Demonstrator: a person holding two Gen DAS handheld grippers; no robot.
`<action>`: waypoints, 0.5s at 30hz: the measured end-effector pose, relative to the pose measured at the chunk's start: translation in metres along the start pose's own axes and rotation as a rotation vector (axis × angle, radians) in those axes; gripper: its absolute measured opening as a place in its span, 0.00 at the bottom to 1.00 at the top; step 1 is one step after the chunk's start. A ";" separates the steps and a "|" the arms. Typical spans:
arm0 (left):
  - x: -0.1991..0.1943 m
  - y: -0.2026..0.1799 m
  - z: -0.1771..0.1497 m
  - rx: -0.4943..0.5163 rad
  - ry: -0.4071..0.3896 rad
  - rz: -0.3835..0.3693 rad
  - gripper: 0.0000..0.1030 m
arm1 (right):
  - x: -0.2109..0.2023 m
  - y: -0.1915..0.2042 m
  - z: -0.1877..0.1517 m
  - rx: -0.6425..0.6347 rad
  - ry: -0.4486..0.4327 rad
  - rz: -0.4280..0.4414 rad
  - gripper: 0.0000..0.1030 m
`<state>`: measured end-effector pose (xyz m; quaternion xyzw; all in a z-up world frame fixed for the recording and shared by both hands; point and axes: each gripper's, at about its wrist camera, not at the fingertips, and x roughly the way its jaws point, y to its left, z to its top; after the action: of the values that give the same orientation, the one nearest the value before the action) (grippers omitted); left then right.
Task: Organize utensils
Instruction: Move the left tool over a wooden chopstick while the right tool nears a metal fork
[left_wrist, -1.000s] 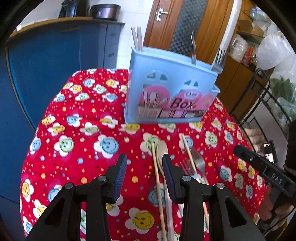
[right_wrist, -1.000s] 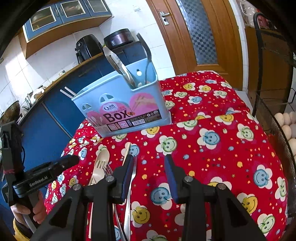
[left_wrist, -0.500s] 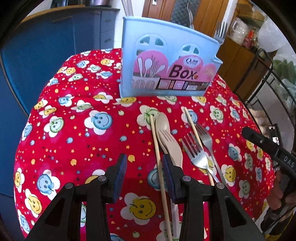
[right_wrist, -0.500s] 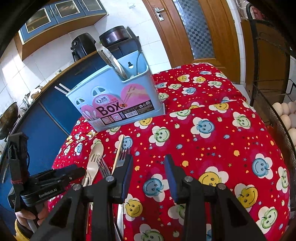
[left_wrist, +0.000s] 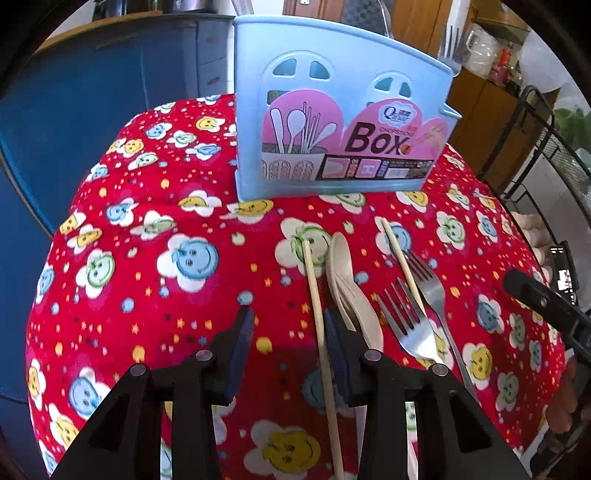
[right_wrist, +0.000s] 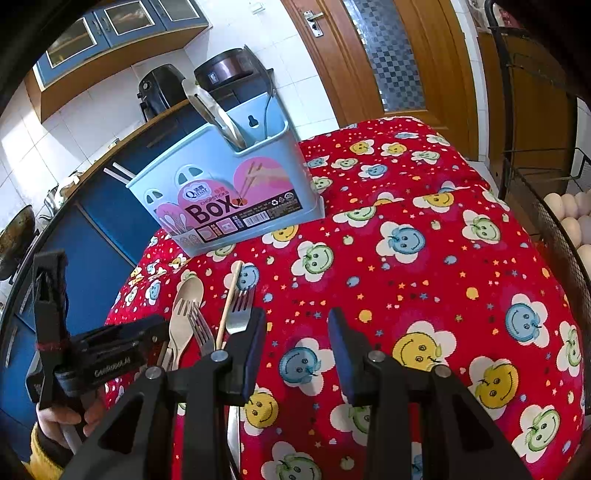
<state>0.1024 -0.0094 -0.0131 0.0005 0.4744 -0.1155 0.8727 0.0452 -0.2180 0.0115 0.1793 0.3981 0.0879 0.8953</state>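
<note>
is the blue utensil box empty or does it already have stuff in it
Not empty. The blue utensil box stands upright with metal utensil handles and pale chopsticks sticking out above its rim.

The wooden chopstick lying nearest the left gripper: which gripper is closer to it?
Left. The left gripper has this chopstick between its open fingers; the right gripper hangs over bare cloth to its right, beyond the forks.

Red tablecloth (left_wrist: 155, 317) printed with smiley-face flowers, draped over the whole table. At the far edge, a light blue plastic chopsticks box (left_wrist: 340, 122) standing upright. Nearer, lying side by side on the cloth: two wooden chopsticks (left_wrist: 314, 288), a beige spoon and spork (left_wrist: 347, 284) overlapping, and two metal forks (left_wrist: 410, 321).
</note>
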 end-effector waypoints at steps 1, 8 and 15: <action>0.002 0.000 0.002 0.004 -0.003 0.004 0.39 | 0.001 0.000 0.000 0.001 0.002 -0.001 0.36; 0.012 0.001 0.018 0.028 -0.012 0.011 0.31 | 0.003 -0.002 -0.003 0.008 0.010 -0.005 0.36; 0.014 0.007 0.022 -0.004 -0.027 -0.026 0.04 | 0.007 -0.001 -0.005 0.005 0.021 -0.001 0.36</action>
<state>0.1292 -0.0079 -0.0132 -0.0090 0.4626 -0.1258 0.8775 0.0465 -0.2156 0.0036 0.1803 0.4078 0.0883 0.8907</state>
